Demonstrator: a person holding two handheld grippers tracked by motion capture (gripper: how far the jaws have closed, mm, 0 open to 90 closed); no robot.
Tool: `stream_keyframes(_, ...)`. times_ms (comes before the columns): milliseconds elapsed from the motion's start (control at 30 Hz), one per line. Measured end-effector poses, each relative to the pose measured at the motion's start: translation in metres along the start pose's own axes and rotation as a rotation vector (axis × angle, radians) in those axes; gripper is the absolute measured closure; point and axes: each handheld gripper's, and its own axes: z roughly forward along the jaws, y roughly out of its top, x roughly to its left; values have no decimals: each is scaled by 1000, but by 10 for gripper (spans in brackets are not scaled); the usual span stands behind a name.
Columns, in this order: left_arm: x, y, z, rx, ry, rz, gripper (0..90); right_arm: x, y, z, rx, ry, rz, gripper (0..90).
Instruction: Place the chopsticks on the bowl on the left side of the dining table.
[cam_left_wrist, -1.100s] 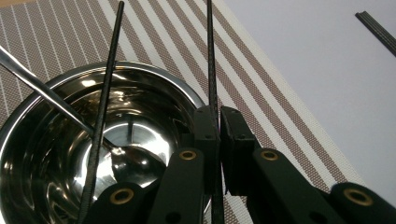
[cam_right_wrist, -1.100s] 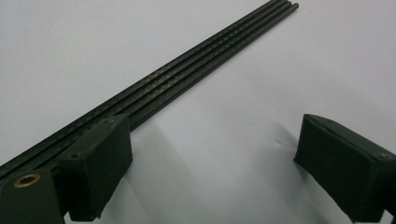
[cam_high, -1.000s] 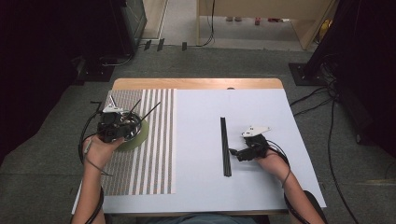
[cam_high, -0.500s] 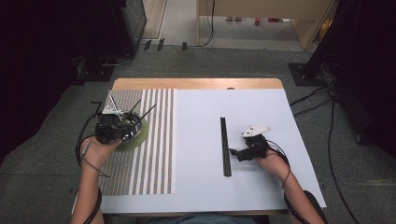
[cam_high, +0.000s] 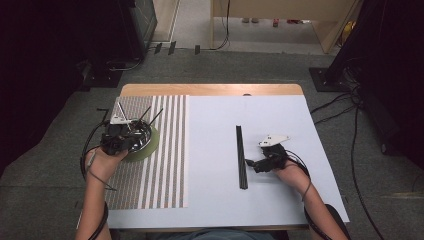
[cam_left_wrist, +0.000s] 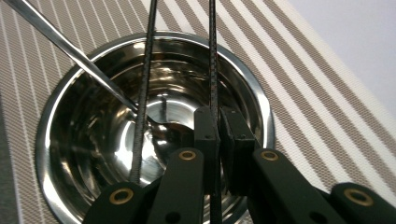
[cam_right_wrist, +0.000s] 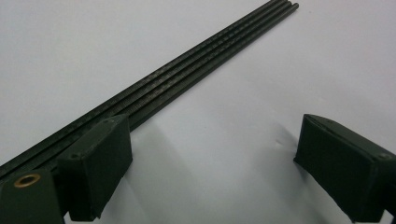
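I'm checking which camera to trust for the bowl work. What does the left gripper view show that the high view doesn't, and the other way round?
Left gripper view: the bowl's shiny inside, and the left tool shut on one thin black rod, with a second black rod and a metal rod leaning in the bowl.

High view: the whole table, the right tool beside a bundle of black rods, both forearms, the floor.

Both: bowl, striped mat, the rods in the bowl, the left tool.
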Motion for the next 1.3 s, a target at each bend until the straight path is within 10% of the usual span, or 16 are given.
stream_keyframes(1300,16,-11,-8,16,58,-84,863,0,0,0,-2,1,-3,102)
